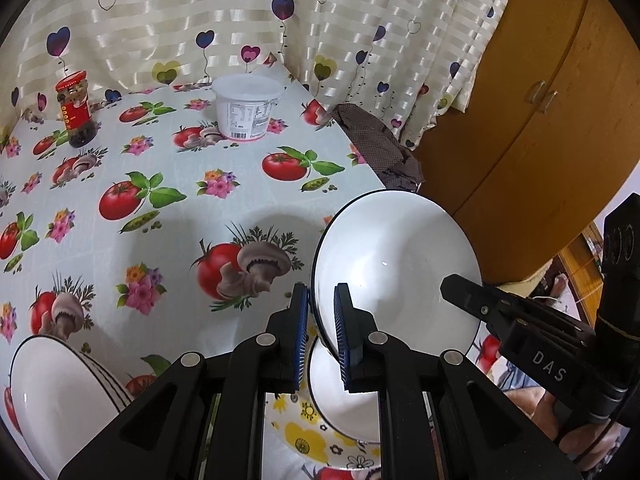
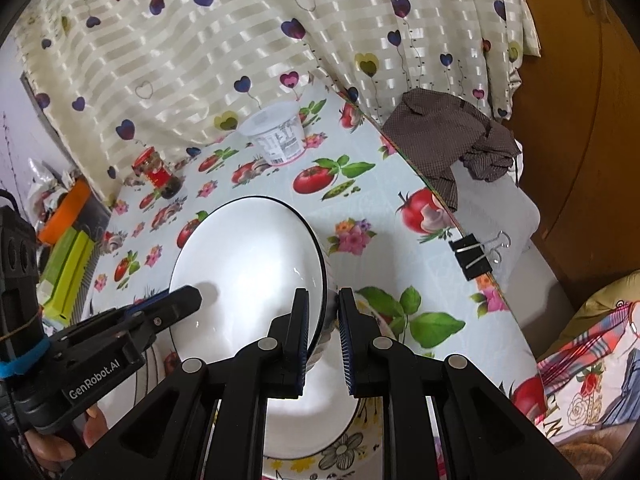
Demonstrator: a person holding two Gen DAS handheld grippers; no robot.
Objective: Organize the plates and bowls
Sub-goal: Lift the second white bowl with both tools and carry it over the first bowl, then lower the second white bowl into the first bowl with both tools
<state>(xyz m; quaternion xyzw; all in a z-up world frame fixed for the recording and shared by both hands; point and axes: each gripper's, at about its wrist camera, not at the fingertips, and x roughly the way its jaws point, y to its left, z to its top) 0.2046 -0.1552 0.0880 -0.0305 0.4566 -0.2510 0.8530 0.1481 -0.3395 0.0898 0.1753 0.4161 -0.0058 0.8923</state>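
left gripper (image 1: 321, 300), right gripper (image 2: 324, 304): both clamp white bowl (image 1: 396, 268) rim | bowl empty | tub (image 1: 247, 106) lidded

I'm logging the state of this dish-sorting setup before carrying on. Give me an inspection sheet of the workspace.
Surface: table under a tomato-and-mushroom print tablecloth, held by a binder clip at its edge.
Job's things: white bowl lifted and tilted, above another white bowl on a yellow-flowered plate; a third bowl at the near left.
Clutter: red-lidded jar, white plastic tub, brown cloth.
Grippers: left gripper and right gripper each shut on the lifted bowl's rim, on opposite sides.
Cables: nothing seen.
Surroundings: heart-print curtain, wooden cabinet.
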